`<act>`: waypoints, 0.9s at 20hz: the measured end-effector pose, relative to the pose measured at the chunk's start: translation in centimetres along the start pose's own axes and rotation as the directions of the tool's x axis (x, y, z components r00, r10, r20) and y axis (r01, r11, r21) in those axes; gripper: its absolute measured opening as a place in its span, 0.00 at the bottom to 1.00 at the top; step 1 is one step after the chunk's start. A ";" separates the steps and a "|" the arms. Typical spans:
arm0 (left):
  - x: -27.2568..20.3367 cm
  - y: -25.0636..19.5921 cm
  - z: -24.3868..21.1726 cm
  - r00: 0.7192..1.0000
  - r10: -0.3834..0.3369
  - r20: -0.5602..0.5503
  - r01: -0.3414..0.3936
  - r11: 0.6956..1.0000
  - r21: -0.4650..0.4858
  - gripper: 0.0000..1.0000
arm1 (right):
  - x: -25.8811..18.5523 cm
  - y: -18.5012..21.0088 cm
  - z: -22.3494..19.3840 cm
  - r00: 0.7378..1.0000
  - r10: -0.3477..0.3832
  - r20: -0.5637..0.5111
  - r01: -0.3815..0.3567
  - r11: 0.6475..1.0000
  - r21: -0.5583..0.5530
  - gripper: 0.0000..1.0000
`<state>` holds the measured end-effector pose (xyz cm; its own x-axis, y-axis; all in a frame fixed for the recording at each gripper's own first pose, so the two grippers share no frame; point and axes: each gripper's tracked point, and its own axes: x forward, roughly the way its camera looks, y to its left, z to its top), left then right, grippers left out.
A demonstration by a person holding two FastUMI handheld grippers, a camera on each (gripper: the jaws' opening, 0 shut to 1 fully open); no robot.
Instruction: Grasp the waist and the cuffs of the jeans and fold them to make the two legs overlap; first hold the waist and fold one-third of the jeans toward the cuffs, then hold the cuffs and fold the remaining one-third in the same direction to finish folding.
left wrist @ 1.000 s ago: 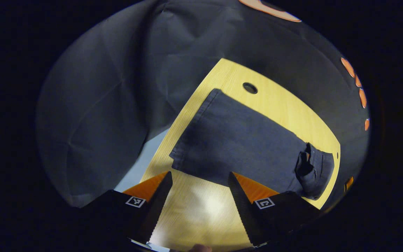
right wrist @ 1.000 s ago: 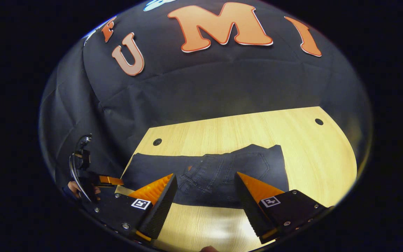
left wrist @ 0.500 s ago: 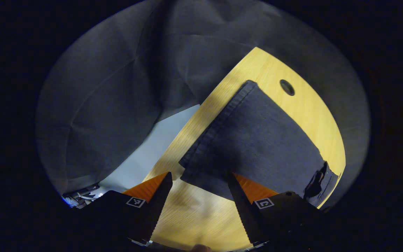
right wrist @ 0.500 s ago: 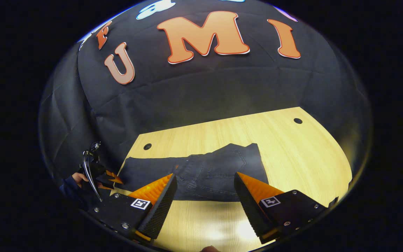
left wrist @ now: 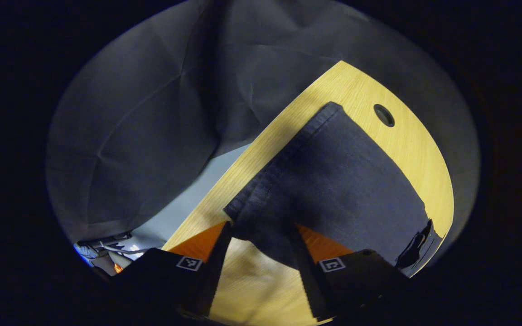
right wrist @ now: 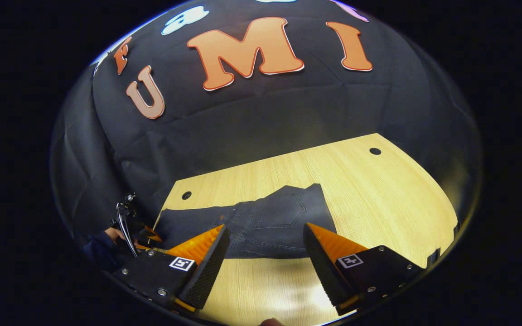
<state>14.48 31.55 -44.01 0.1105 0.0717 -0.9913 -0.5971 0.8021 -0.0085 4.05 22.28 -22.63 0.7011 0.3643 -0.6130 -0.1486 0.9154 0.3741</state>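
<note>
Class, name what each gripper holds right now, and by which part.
Nothing is held. The left gripper stands open at the jeans' cuff corner; the right gripper is open too.

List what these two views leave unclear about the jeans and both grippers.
- Left gripper view: left gripper is at the jeans cuff; whether the fingers touch cloth is lost in shadow.
- Right gripper view: right gripper hides the jeans' near edge.
- Right gripper view: the far gripper at the table edge is too small to judge.

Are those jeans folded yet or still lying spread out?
Partly folded: the jeans lie flat on the table, waist end doubled over, cuff end still extended.
</note>
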 end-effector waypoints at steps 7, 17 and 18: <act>-1.8 -1.2 0.2 0.984 -0.131 0.119 0.131 0.991 0.007 0.09 | -0.6 -2.6 1.0 1.000 0.025 -0.005 -0.026 0.999 -0.030 0.99; -13.1 -4.0 1.8 0.919 -0.223 0.324 0.186 0.972 0.142 0.09 | -0.3 -4.4 3.8 0.997 0.072 0.030 -0.070 0.995 -0.066 0.99; -14.2 -3.8 2.4 0.915 -0.229 0.332 0.190 0.971 0.148 0.08 | -0.3 -4.5 4.0 0.997 0.075 0.033 -0.073 0.995 -0.065 0.99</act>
<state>17.05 28.91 -29.58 0.5021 0.0785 -0.8612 -0.4407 0.8801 -0.1767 7.29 17.33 -21.34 0.7108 0.4263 -0.5595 -0.2444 0.8955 0.3719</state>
